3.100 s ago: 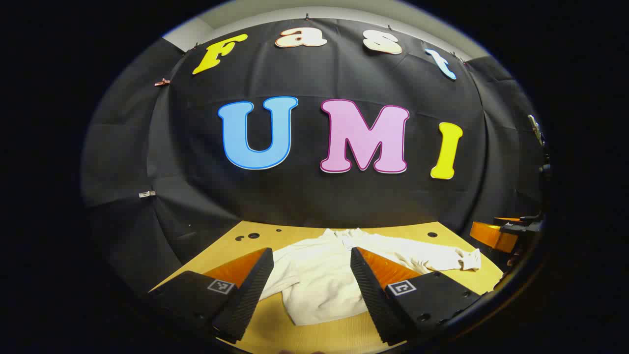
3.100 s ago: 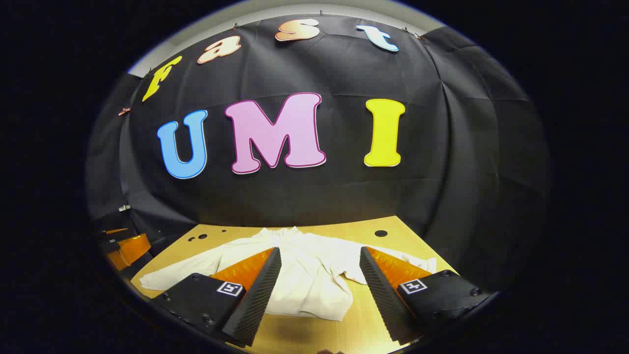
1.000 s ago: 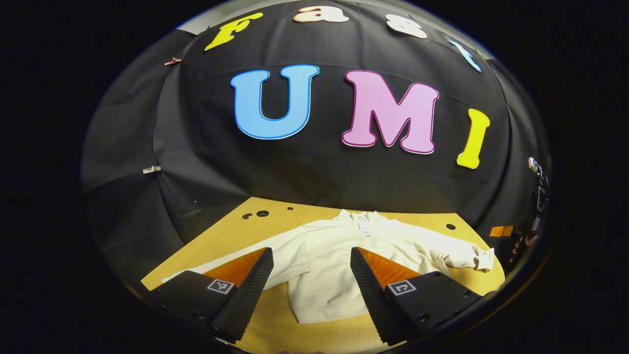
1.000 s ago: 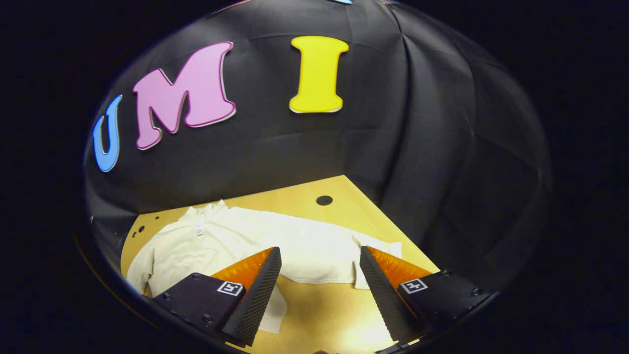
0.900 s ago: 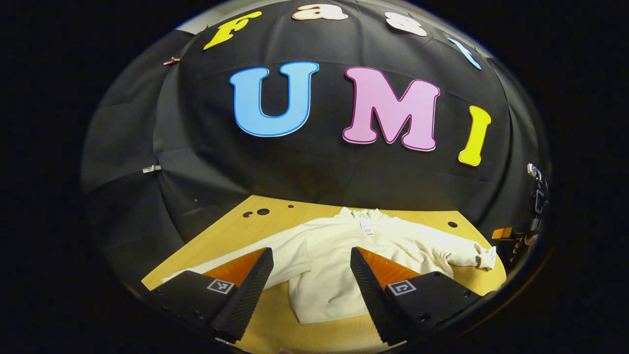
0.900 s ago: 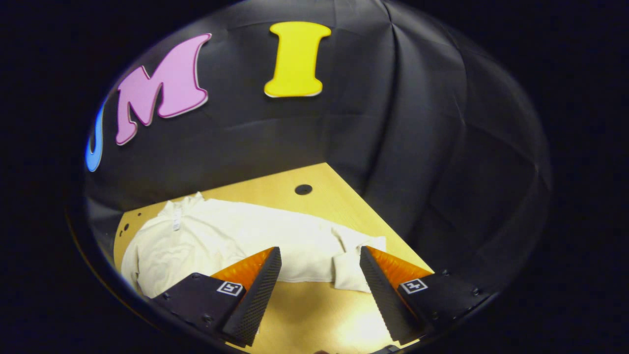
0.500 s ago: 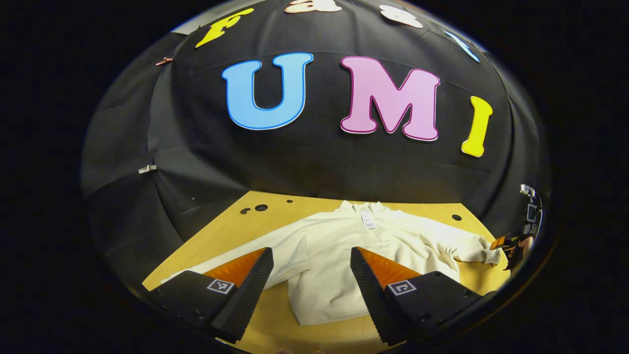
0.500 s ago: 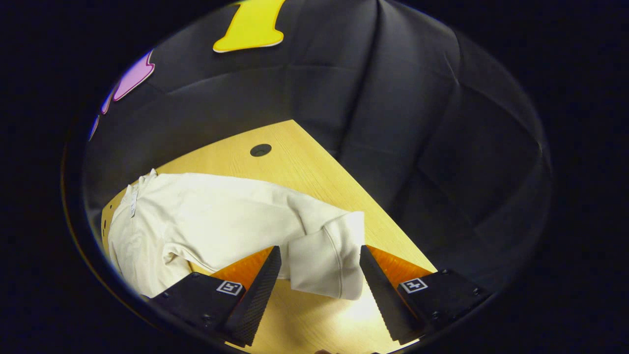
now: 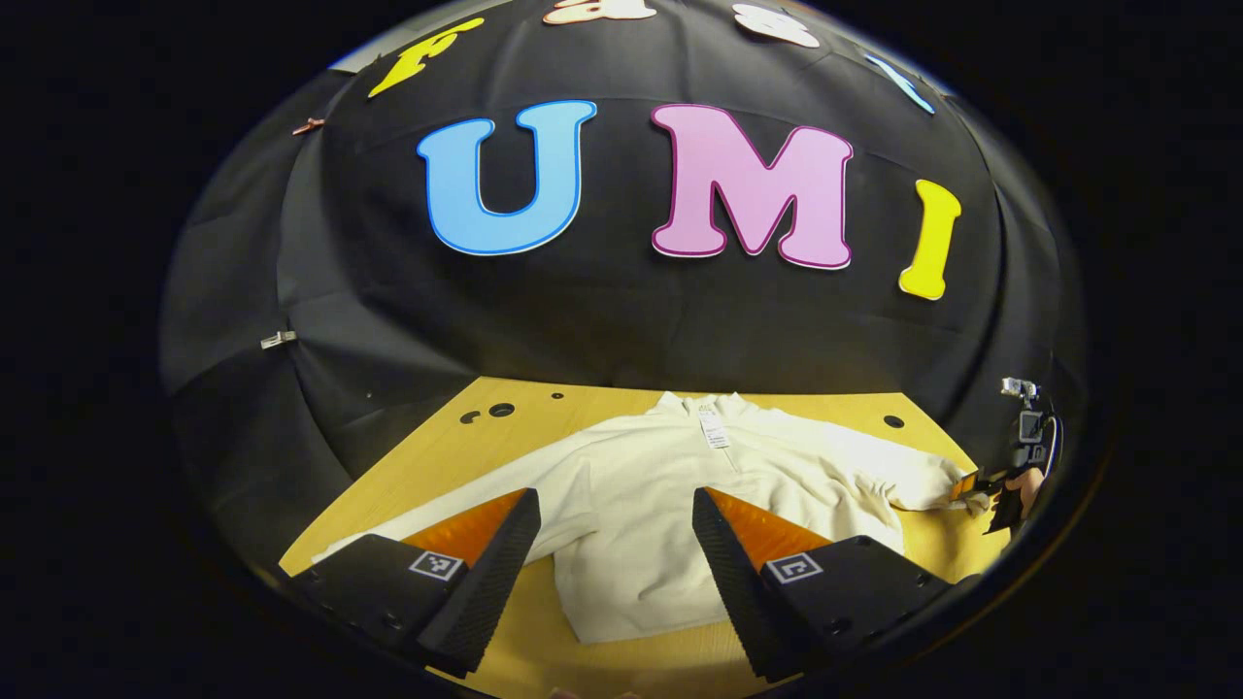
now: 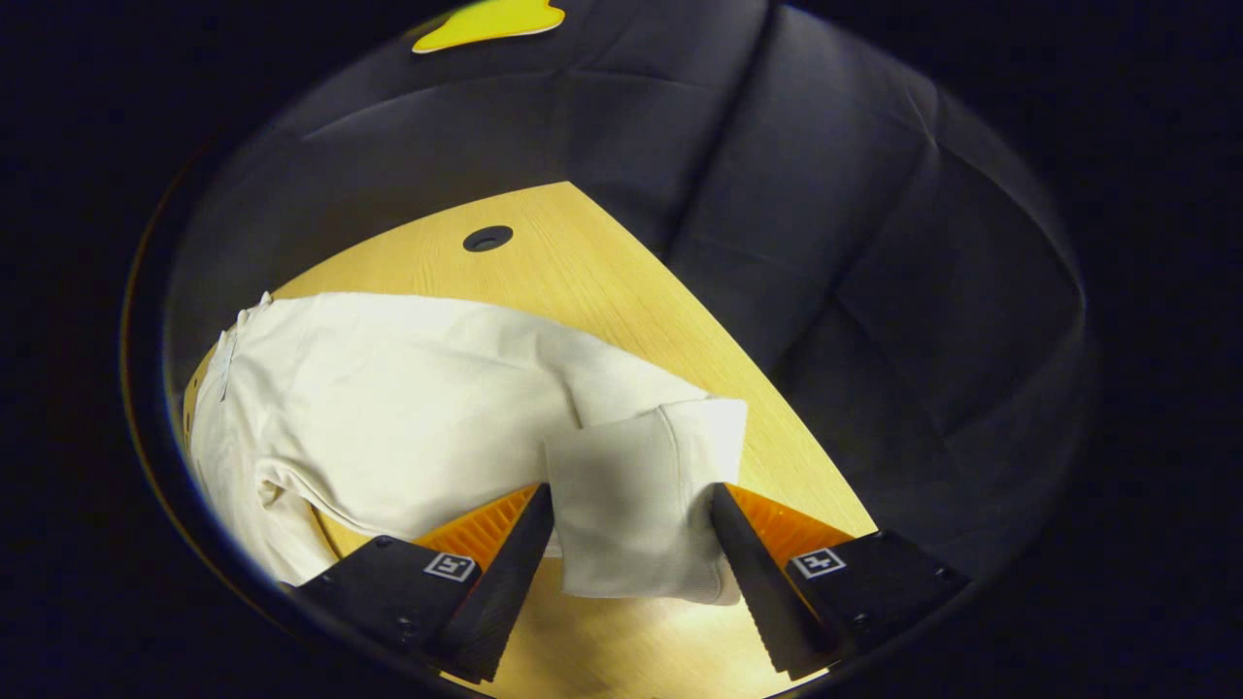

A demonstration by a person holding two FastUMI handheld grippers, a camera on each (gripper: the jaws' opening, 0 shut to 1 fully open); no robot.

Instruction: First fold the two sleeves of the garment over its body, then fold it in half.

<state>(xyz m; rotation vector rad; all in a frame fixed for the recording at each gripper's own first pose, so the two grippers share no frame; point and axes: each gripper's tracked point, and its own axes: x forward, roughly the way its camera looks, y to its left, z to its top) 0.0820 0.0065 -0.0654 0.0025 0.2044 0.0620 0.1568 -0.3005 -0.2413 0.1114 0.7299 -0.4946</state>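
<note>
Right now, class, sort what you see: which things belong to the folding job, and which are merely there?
Belongs to the job:
garment
right sleeve cuff
left sleeve
right gripper
left gripper

Merely there:
wooden table
table hole

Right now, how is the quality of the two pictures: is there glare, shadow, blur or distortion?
Left gripper view: sharp and evenly lit; the fisheye bends the table edges, and the garment looks small. Right gripper view: a bright glare patch lies on the wood just below the sleeve cuff; the wall behind is dim; the cuff is in focus, the rim curves strongly.
</note>
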